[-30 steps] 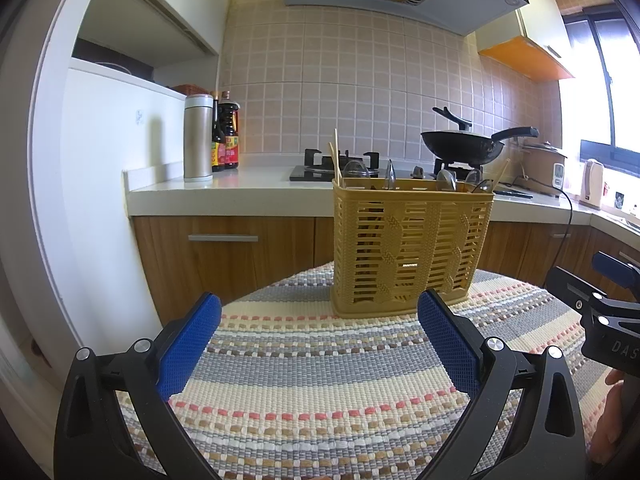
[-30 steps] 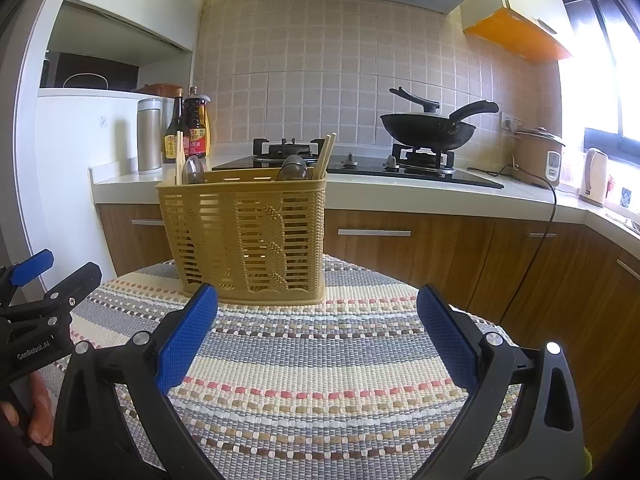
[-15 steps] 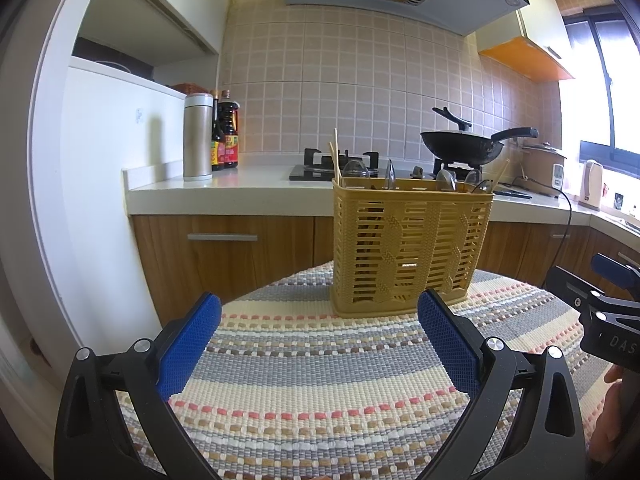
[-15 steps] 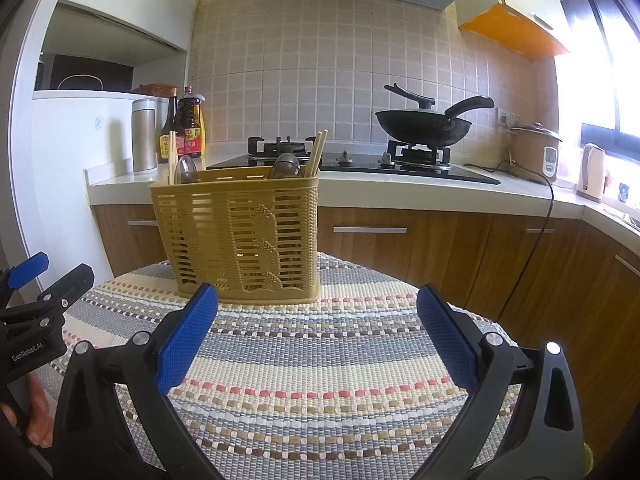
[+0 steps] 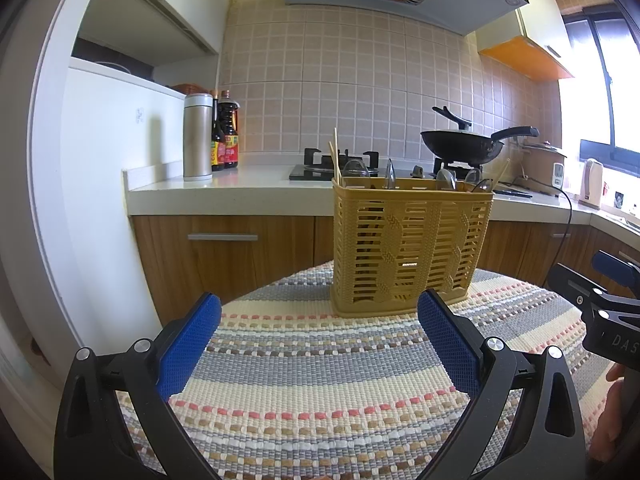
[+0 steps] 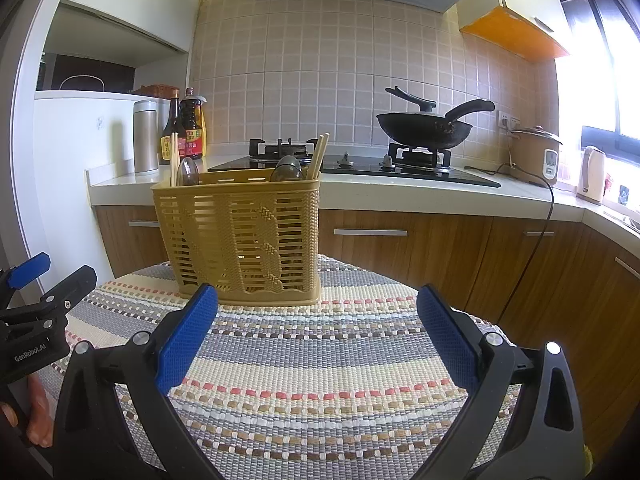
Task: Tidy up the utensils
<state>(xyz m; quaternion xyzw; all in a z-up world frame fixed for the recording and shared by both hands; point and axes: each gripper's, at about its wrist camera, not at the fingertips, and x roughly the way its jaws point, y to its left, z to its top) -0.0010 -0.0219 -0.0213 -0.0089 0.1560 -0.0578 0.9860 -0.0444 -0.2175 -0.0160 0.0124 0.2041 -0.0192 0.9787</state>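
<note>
I'm looking into a tiled kitchen, over a round table [image 5: 320, 380] covered in a striped woven cloth. My left hand-held gripper [image 5: 319, 320] has its blue, textured pads spread wide with nothing between them; my right hand-held gripper [image 6: 318, 312] is just as wide apart and empty. Beyond both stands the utensil basket [image 5: 412, 248], tan slatted plastic, rectangular, upright on the cloth near the far edge, with chopsticks [image 6: 318, 156] and spoons [image 6: 286, 168] poking out. The left view shows more spoon bowls along the rim; the right view shows the black wok [image 6: 424, 128] on the stove more fully.
</note>
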